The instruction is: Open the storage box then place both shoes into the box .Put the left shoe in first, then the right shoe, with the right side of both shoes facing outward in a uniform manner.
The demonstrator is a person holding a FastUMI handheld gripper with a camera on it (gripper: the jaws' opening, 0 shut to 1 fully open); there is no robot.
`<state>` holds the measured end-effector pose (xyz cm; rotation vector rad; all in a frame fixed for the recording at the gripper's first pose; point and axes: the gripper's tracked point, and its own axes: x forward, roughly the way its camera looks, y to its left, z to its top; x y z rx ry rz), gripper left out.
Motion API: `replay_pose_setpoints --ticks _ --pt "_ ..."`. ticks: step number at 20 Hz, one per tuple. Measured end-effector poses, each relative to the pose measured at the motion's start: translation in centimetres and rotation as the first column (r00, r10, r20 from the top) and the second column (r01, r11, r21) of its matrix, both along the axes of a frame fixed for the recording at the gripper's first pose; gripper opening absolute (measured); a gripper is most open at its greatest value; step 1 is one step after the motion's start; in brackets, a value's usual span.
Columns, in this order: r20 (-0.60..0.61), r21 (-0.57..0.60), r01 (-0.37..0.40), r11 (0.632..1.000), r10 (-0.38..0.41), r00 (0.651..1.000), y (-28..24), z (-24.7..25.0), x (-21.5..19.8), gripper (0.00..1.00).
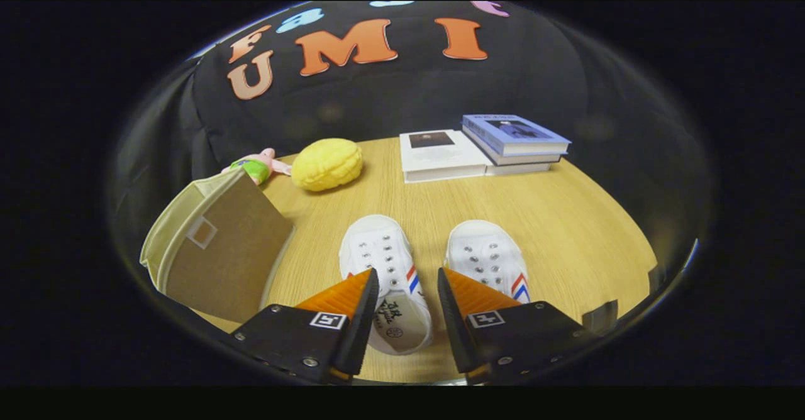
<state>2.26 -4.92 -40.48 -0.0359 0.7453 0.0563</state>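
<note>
A round table [566, 219] of pale wood-grain laminate carries everything. Left of the fingers stands the storage box [217, 253], a beige fabric cube with stiff flat walls and a small square tag window on its near face. At the table's far side lies a stack of books [484, 146], a blue hardcover resting on white ones. A bumpy yellow plush [327, 164] sits near the box, a small pink and green soft toy [258, 165] just beside it. Two white canvas shoes with metal eyelets and red-blue stripes lie side by side: the left shoe [387, 281] reaches between the fingers, the right shoe [487, 259] just ahead. The gripper [407, 273] is spread wide, gripping nothing.
</note>
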Motion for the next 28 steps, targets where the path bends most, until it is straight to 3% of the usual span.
replay_pose_setpoints --ticks 8,11,13,16,19,22,28 --pt "-0.16 0.041 0.05 0.998 -0.042 0.986 1.0 -4.7 -0.6 0.51" --pt "-0.154 0.052 0.089 0.995 -0.081 0.985 0.4 -4.6 -0.4 0.23" --pt "-0.162 0.123 0.136 0.983 -0.115 0.98 1.0 -4.1 -0.9 0.04" --pt "-0.135 0.208 0.182 0.961 -0.156 0.979 2.3 -2.0 -0.6 0.0" --pt "-0.104 0.185 0.15 0.971 -0.132 0.986 3.4 0.3 -0.5 0.0" --pt "-0.062 0.259 0.134 0.956 -0.122 0.991 5.7 3.9 0.3 0.0" --pt "0.042 0.336 0.147 0.93 -0.17 0.985 10.1 12.5 2.2 0.0"
